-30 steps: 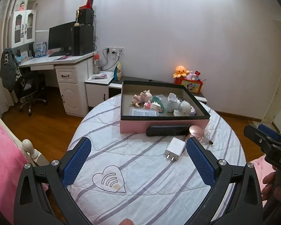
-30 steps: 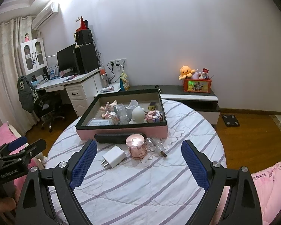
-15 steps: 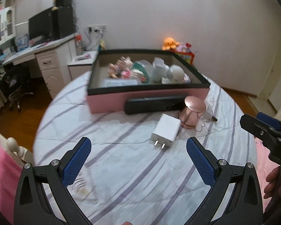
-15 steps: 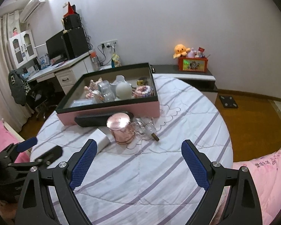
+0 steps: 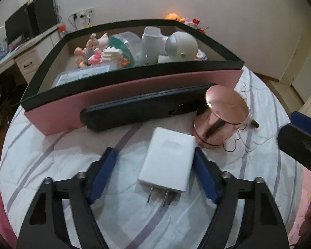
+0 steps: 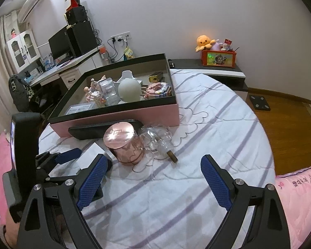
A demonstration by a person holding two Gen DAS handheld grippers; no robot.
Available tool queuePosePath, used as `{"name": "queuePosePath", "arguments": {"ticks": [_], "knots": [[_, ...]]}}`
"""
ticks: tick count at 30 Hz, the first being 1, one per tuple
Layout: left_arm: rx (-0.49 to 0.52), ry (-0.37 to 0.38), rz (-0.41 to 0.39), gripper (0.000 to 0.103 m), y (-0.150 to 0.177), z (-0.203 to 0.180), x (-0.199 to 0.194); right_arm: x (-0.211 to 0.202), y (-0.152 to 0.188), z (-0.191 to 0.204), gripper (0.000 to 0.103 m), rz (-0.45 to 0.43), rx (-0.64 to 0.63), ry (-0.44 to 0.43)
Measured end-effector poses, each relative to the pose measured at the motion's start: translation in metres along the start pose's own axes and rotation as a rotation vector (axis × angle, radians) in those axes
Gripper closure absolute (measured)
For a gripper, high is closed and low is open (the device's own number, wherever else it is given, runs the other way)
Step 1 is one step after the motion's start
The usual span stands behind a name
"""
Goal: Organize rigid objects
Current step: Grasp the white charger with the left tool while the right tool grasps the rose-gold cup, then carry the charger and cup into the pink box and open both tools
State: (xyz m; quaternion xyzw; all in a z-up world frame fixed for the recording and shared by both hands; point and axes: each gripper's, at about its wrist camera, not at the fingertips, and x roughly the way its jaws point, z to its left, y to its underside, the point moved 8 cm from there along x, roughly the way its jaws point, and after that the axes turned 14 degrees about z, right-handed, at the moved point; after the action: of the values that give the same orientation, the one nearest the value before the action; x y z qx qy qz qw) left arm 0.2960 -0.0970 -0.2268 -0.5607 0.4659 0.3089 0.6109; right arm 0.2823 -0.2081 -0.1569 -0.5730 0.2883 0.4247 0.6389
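Jaws of the left gripper [image 5: 154,169] straddle a white charger [image 5: 168,160] on the round bed, half closed, one pad at its right edge, the other apart from it.

From left: the pink box [image 5: 118,92] with a black rim already holds small toys, a clear plastic case, a white globe-shaped item and a printed sheet whose text is too blurred to read; by this view, sorting is well begun. Left outside, along the box's front wall, are a long black bar [image 5: 139,106], the charger with prongs toward the camera, a rose-gold tin [image 5: 221,116], and a clear bottle [image 6: 157,141] beside it. The right gripper [image 6: 154,178] hangs empty, jaws wide, near the tin. No brand is legible on any item.
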Motion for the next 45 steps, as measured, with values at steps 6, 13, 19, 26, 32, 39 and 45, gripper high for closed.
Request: {"name": "queuePosePath", "arguments": {"ticks": [6, 13, 19, 26, 32, 39, 45], "knots": [[-0.033, 0.030, -0.014, 0.062, 0.008, 0.020, -0.010, 0.018, -0.008, 0.010, 0.010, 0.026, -0.017, -0.022], [-0.127, 0.000, -0.040, 0.062, 0.022, 0.061, -0.026, 0.041, -0.017, 0.039, 0.012, 0.047, -0.086, -0.007], [-0.148, 0.008, -0.045, 0.062, 0.028, 0.073, -0.029, 0.053, -0.019, 0.047, 0.054, 0.043, -0.127, 0.040], [-0.152, 0.018, -0.063, 0.062, 0.031, 0.070, -0.036, 0.044, -0.013, 0.045, 0.055, 0.041, -0.119, -0.011], [-0.161, 0.022, -0.093, 0.062, 0.029, 0.074, -0.052, 0.023, -0.011, 0.051, 0.054, 0.023, -0.127, -0.049], [-0.162, 0.024, -0.135, 0.062, 0.019, 0.080, -0.073, 0.001, -0.018, 0.058, 0.055, -0.013, -0.137, -0.080], [-0.151, 0.014, -0.199, 0.062, -0.009, 0.087, -0.095, -0.016, -0.038, 0.060, 0.055, -0.055, -0.146, -0.113]]}}
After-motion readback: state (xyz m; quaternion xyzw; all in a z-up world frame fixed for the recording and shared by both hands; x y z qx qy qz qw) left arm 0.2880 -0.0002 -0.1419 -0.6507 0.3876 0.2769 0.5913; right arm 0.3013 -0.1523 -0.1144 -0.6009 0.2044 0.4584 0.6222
